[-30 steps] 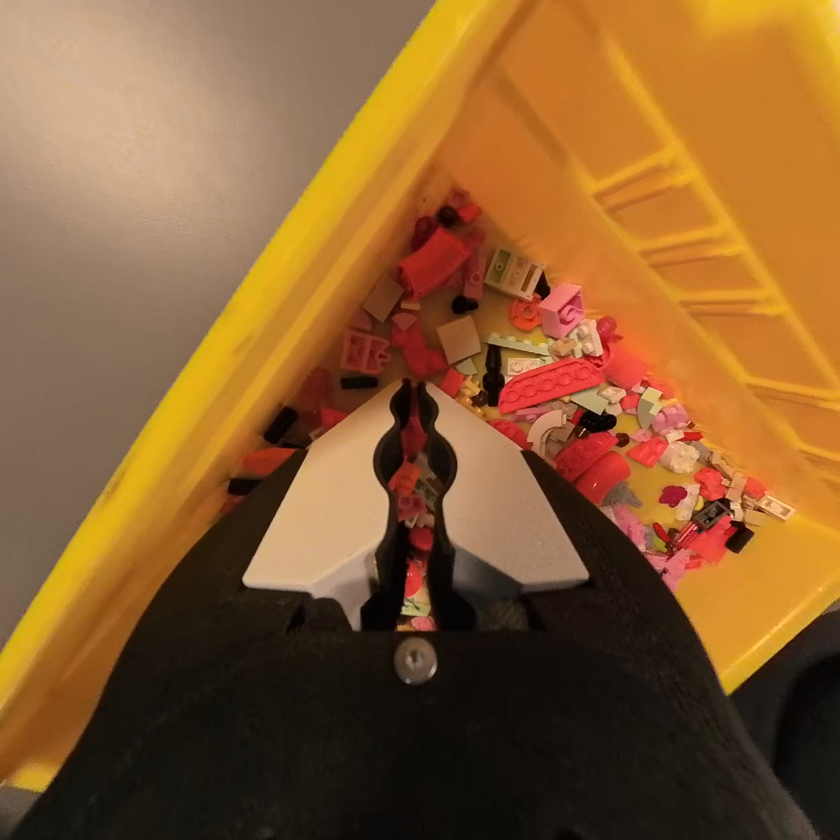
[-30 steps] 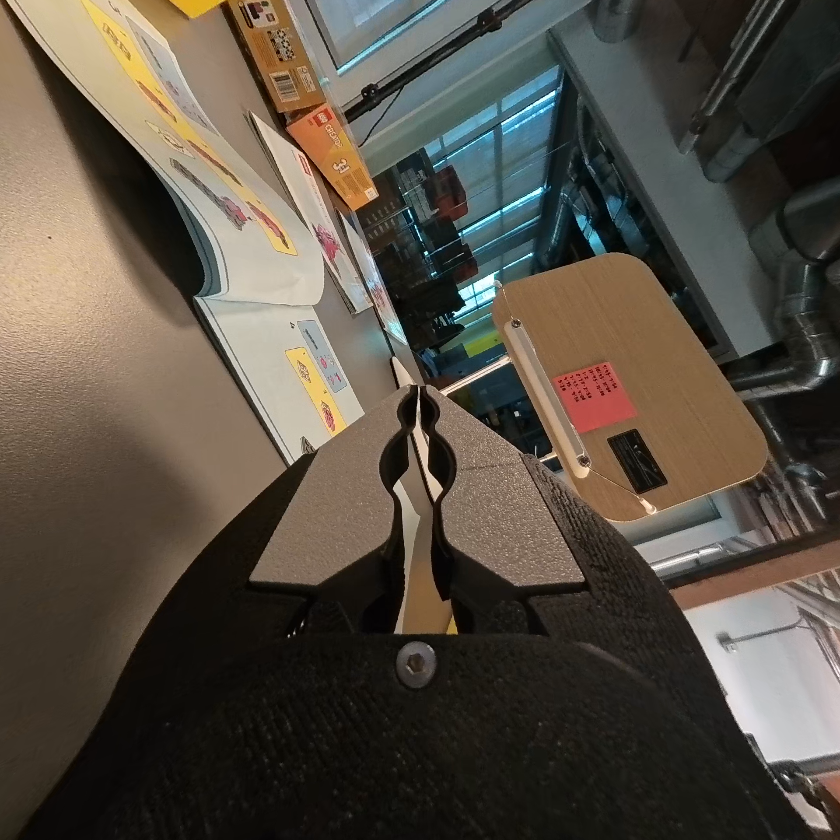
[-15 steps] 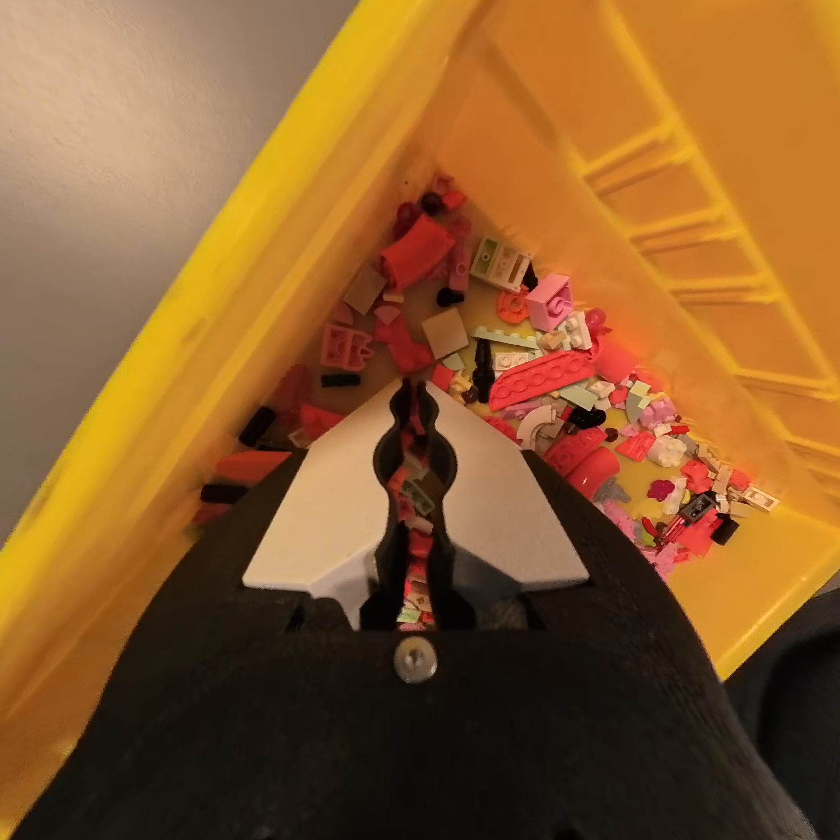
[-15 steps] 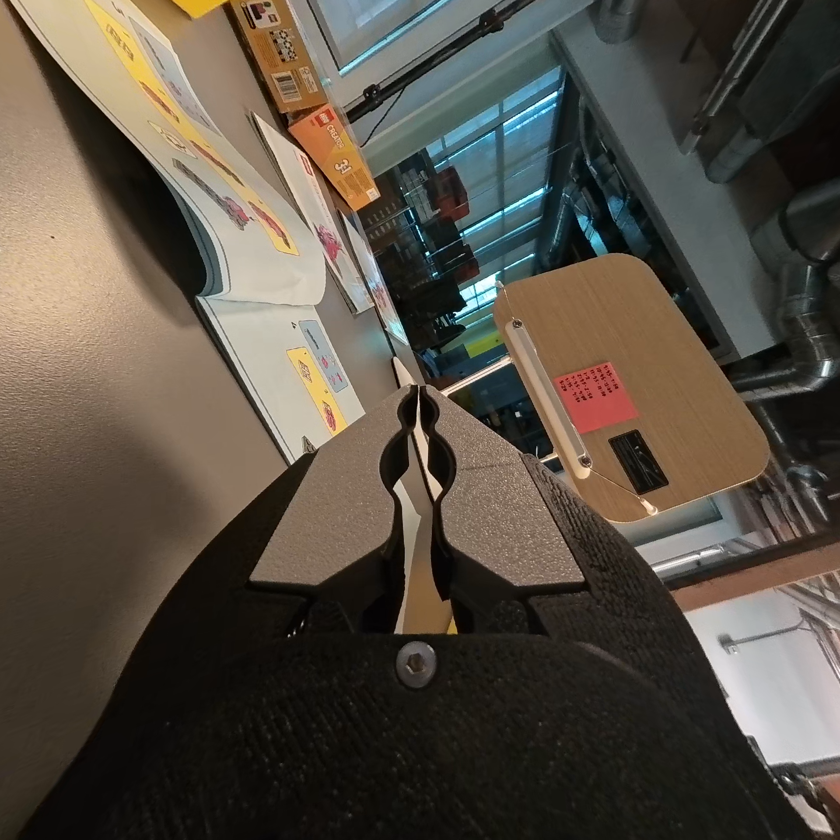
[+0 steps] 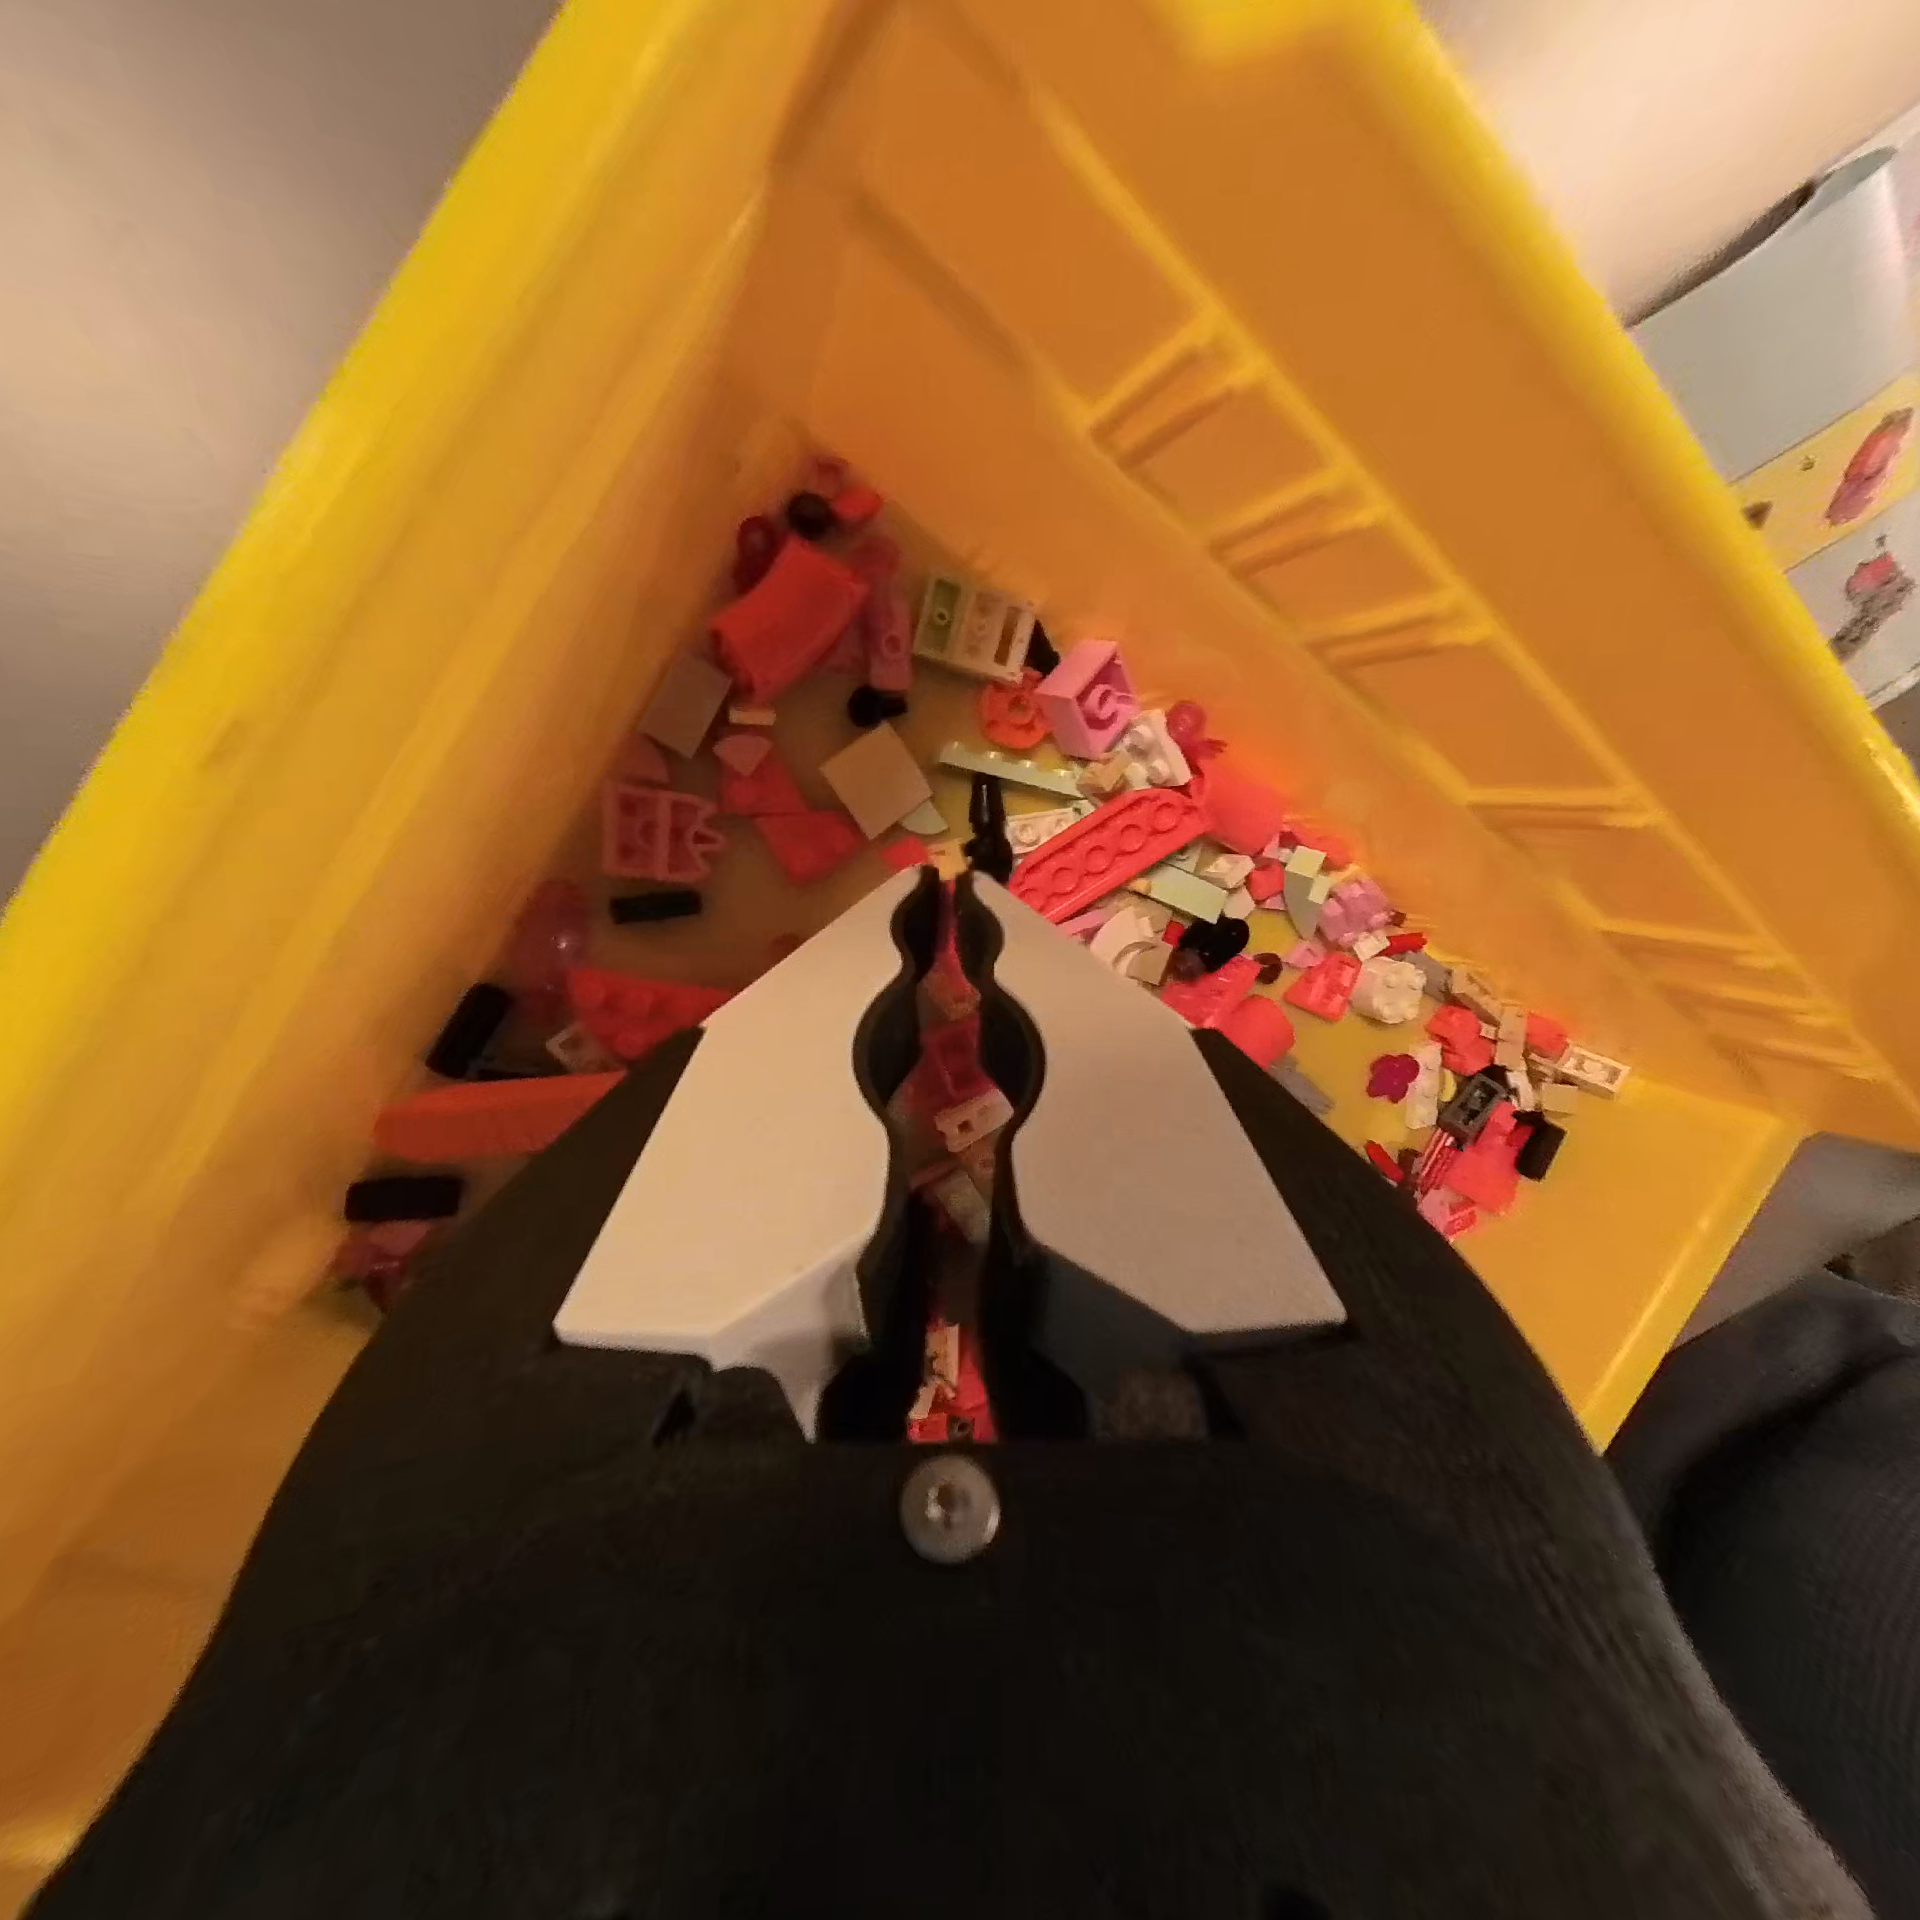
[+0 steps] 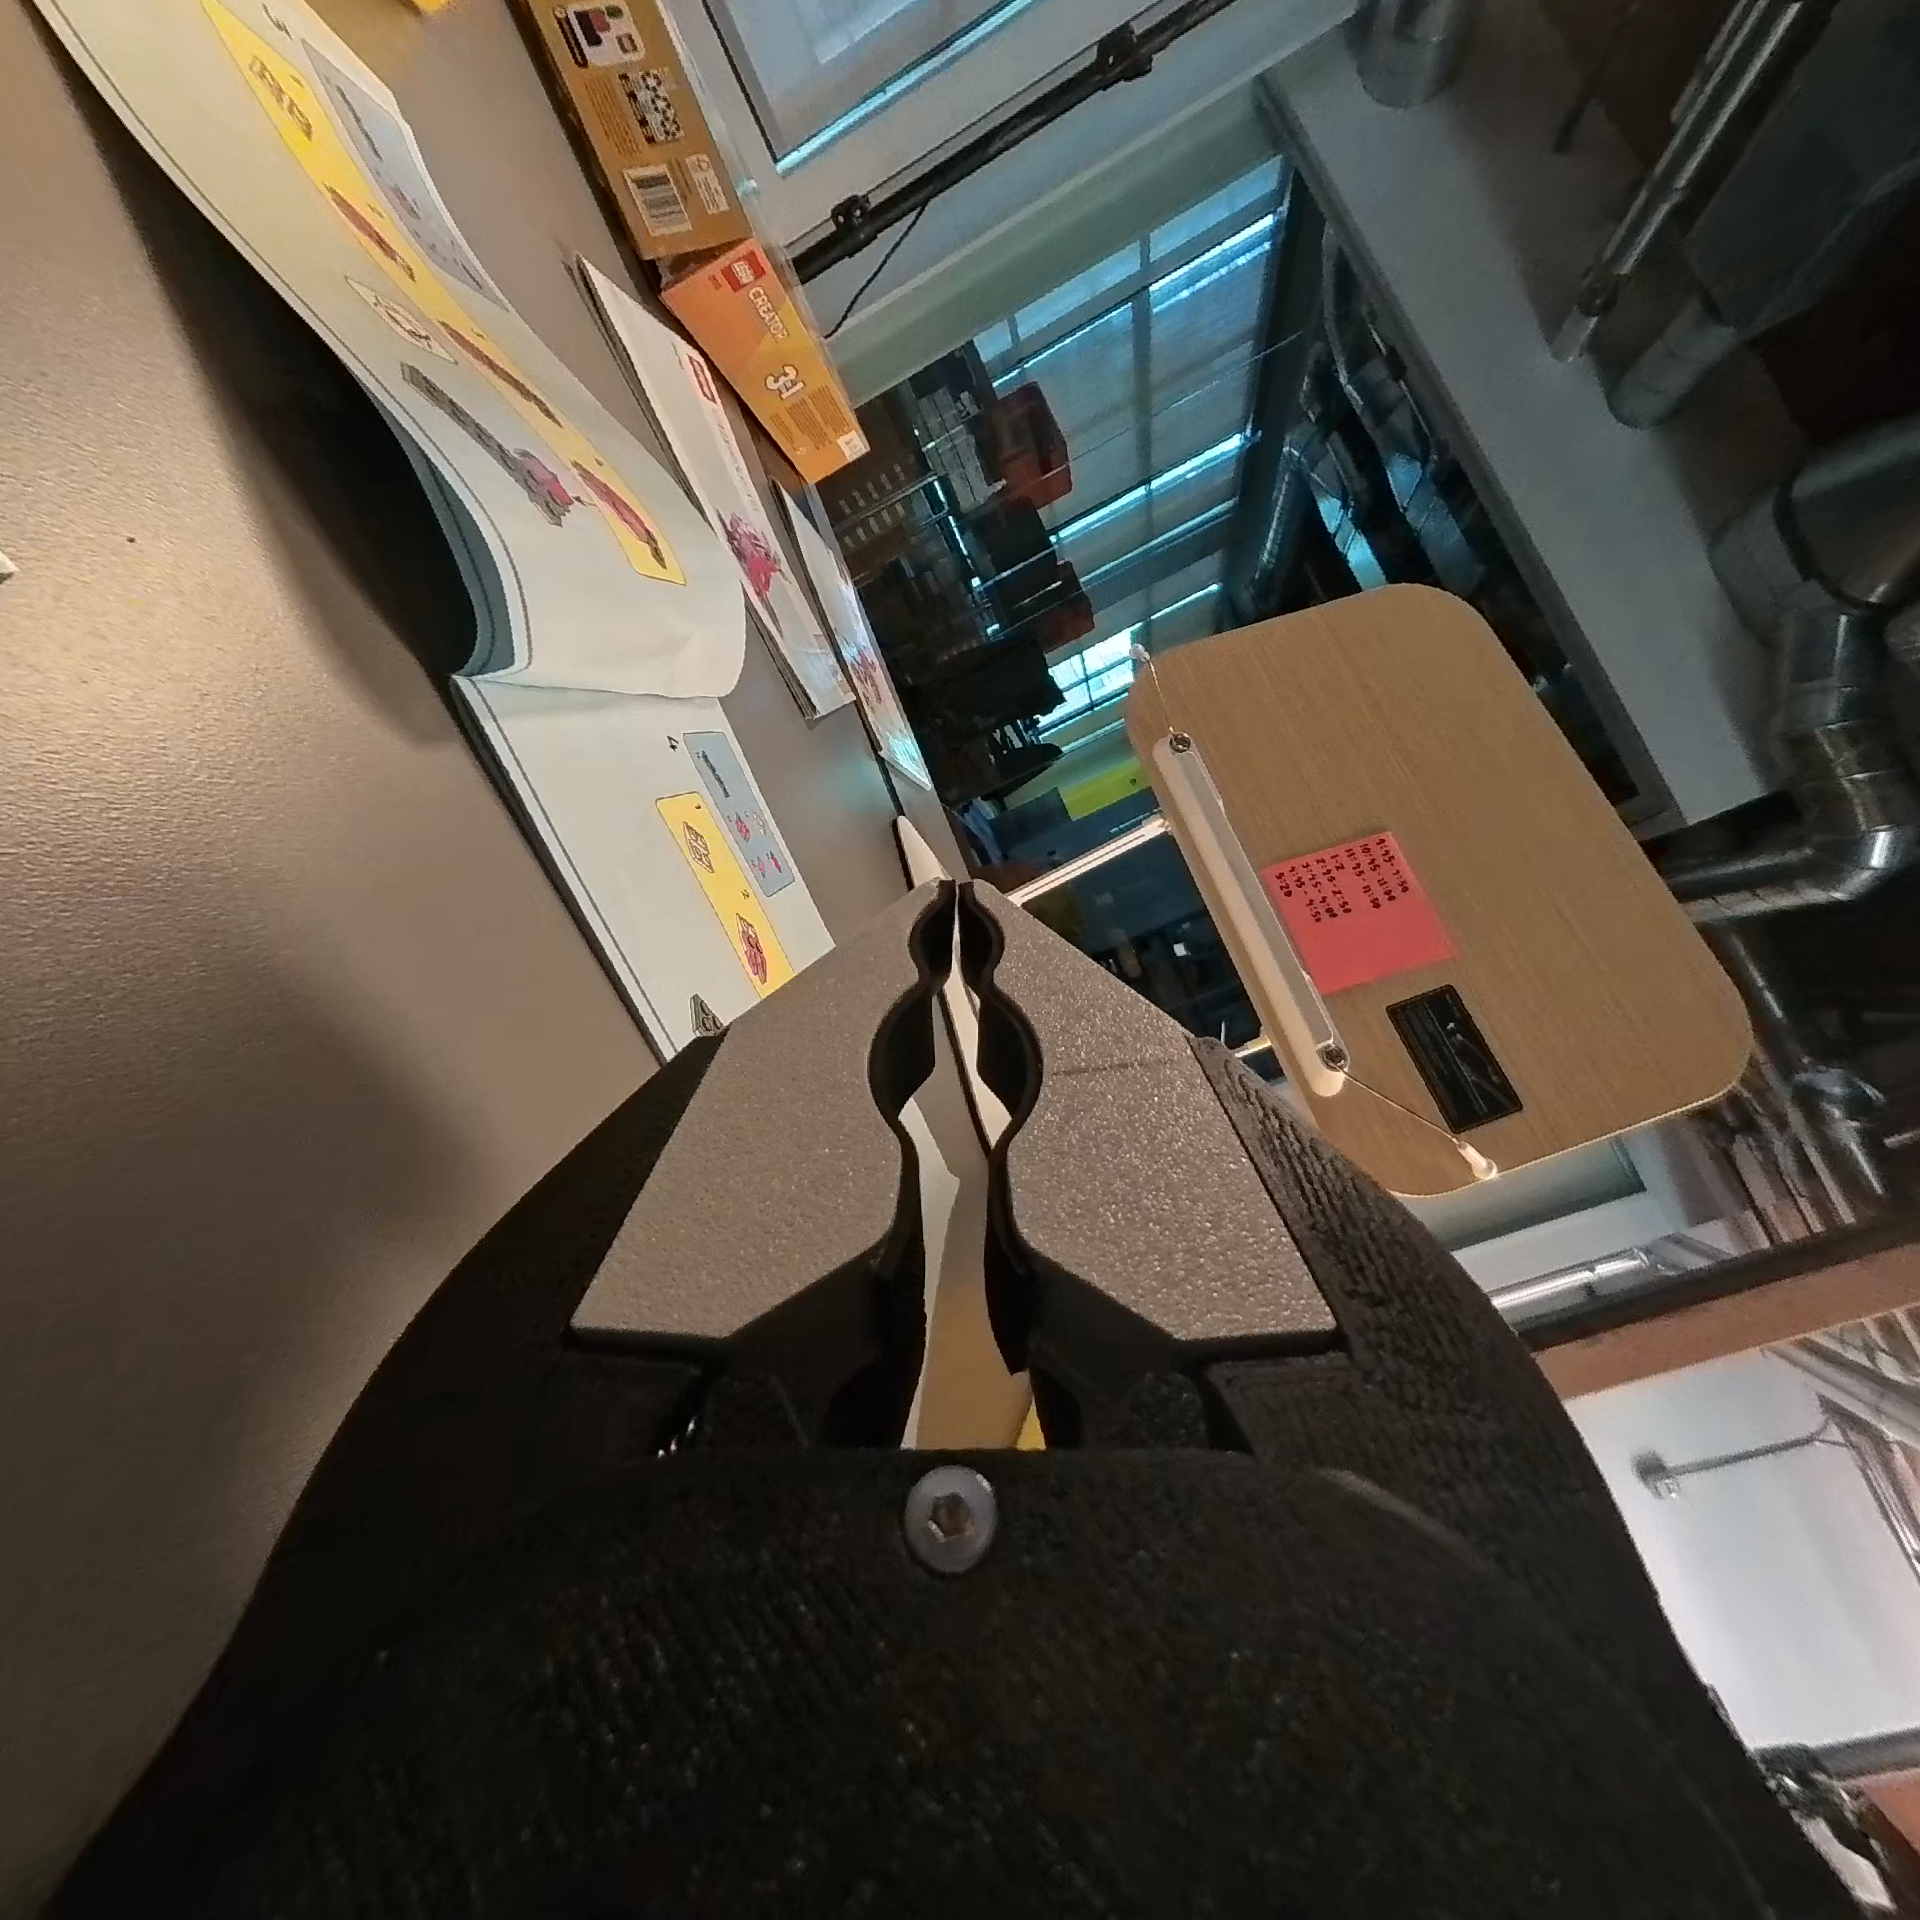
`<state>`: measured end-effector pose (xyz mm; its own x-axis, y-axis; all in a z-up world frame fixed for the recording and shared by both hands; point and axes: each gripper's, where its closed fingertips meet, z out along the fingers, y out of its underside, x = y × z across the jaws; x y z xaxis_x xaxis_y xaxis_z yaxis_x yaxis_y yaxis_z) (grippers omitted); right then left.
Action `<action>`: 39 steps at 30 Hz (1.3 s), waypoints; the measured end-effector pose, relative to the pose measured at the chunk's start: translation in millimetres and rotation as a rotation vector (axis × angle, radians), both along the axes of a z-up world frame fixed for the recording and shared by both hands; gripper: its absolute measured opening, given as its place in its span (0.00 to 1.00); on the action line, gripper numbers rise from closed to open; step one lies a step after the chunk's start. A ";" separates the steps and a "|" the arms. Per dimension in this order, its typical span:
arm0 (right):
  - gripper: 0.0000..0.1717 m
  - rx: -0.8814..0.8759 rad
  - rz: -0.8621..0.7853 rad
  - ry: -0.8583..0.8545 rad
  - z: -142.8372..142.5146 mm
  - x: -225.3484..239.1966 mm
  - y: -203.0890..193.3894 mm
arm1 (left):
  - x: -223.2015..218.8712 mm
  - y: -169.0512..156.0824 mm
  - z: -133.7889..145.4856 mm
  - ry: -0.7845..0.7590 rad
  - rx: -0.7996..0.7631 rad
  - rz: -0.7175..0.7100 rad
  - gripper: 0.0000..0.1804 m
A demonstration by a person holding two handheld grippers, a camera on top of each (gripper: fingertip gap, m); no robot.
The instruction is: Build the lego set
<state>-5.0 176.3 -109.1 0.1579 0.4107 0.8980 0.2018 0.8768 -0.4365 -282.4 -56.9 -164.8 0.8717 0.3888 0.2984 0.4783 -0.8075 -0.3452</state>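
My left gripper [image 5: 948, 873] is shut and hangs over the inside of a yellow bin [image 5: 1143, 312]. Many small red, pink, white and black bricks lie on the bin's floor. Among them are a long red studded plate [image 5: 1112, 844], a pink cube [image 5: 1091, 707] and a tan tile [image 5: 878, 779]. A tiny tan piece shows just past the fingertips, among the loose bricks. My right gripper [image 6: 956, 886] is shut with its pads touching and nothing between them. It lies low beside a grey table [image 6: 208, 935], near an open instruction booklet [image 6: 582, 582].
A thin white strip [image 6: 920, 852] runs behind the right fingertips. An orange box [image 6: 769, 353] and a brown box [image 6: 634, 114] stand at the table's far edge. A wooden panel [image 6: 1455, 904] with a red note hangs beyond. Booklet pages [image 5: 1870, 520] show past the bin's right rim. My hands' fingertips stand some 35 cm from each other.
My left gripper has swung right over the bin, so the bricks slid left in its view and the bin's right rim came into sight. Its jaws stayed shut. The right gripper has not moved.
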 end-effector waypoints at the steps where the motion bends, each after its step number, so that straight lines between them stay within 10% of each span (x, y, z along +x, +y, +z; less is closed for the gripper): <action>1: 0.00 -0.002 0.001 -0.001 -0.1 -0.2 0.1 | 2.8 0.5 0.3 0.003 -0.001 -0.006 0.01; 19: 0.00 -0.041 -0.005 -0.002 -0.9 -1.2 6.0 | 102.2 8.4 10.6 -0.036 0.012 -0.310 0.01; 39: 0.00 -0.008 0.003 -0.013 -1.5 1.2 2.1 | 117.5 4.1 -5.8 -0.025 -0.019 -0.443 0.03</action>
<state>-3.8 178.5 -110.5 0.1448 0.4182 0.8967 0.2049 0.8739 -0.4407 -164.9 -52.8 -170.6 0.9480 -0.0154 0.3180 0.0924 -0.9426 -0.3209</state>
